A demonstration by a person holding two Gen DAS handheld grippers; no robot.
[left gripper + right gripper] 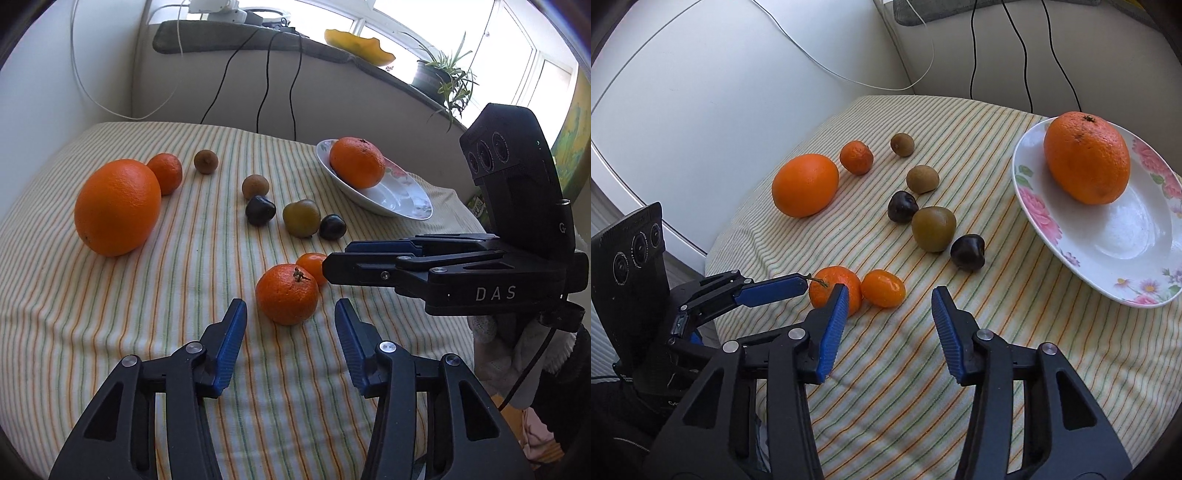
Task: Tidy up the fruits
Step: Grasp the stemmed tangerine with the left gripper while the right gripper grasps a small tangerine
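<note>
A white flowered plate [1045,225] [406,206] holds one large orange [1086,158] [356,162]. Loose on the striped cloth lie a big orange [116,206] [805,184], a tangerine [166,173] [856,157], kiwis [301,218] [932,229], dark plums [260,210] [967,253], a stemmed tangerine [286,293] [831,288] and a small kumquat [312,264] [882,288]. My left gripper [290,310] is open just short of the stemmed tangerine. My right gripper [890,299] is open and empty just short of the kumquat.
The cloth-covered table [92,332] meets a white wall at the back, with cables [266,85] hanging down. A sill above holds a potted plant [439,77]. The table's edges drop off left and right. My right gripper's body [461,273] sits right of the near fruit.
</note>
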